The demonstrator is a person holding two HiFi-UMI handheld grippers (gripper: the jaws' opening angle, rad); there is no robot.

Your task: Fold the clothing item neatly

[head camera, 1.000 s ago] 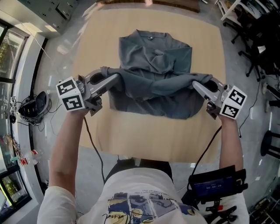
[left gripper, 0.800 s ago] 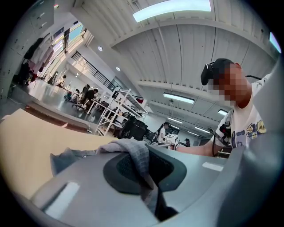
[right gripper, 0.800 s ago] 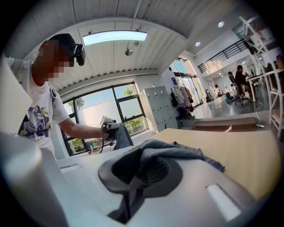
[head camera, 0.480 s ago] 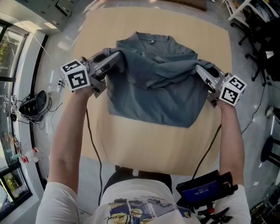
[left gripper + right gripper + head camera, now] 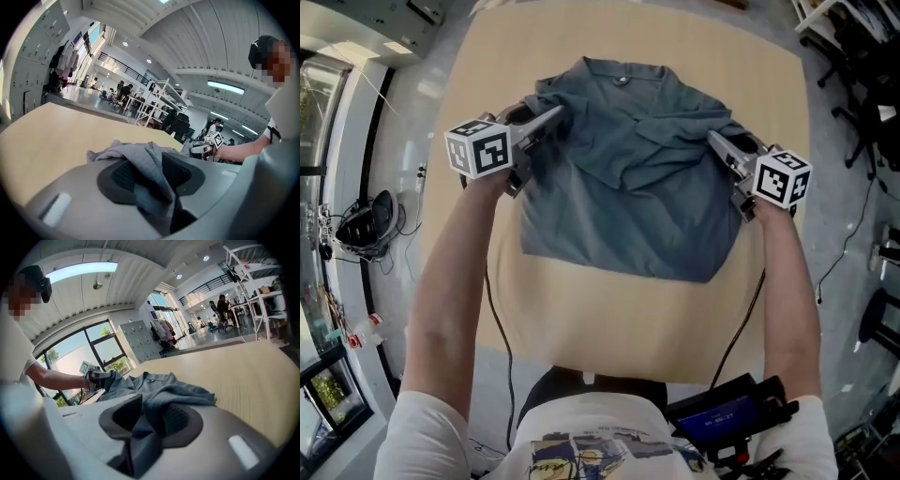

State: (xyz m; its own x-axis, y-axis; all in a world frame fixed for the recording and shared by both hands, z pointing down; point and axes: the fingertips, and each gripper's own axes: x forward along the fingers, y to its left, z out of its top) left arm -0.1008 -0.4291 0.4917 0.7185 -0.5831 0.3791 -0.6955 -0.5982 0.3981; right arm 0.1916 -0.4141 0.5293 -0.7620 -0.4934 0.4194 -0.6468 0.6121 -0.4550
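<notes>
A grey collared shirt (image 5: 628, 178) lies on the wooden table (image 5: 609, 309), its lower half folded up over the chest toward the collar. My left gripper (image 5: 555, 114) is at the shirt's left shoulder and my right gripper (image 5: 712, 139) at its right shoulder. Both sets of jaws have just been opening. In the left gripper view a fold of shirt (image 5: 140, 161) still lies loose between the parted pads of the left gripper (image 5: 150, 176). The right gripper view shows the same: shirt cloth (image 5: 176, 392) hangs through the gap of the right gripper (image 5: 150, 420).
The table's far edge lies just beyond the collar. Office chairs (image 5: 862, 84) stand on the floor to the right, and cables with a dark object (image 5: 366, 225) to the left. A dark device (image 5: 727, 412) hangs at the person's waist.
Both grippers carried the shirt's lifted edge away from the person and down onto the shoulders. The fold now lies flat, and the jaws have parted from the cloth.
</notes>
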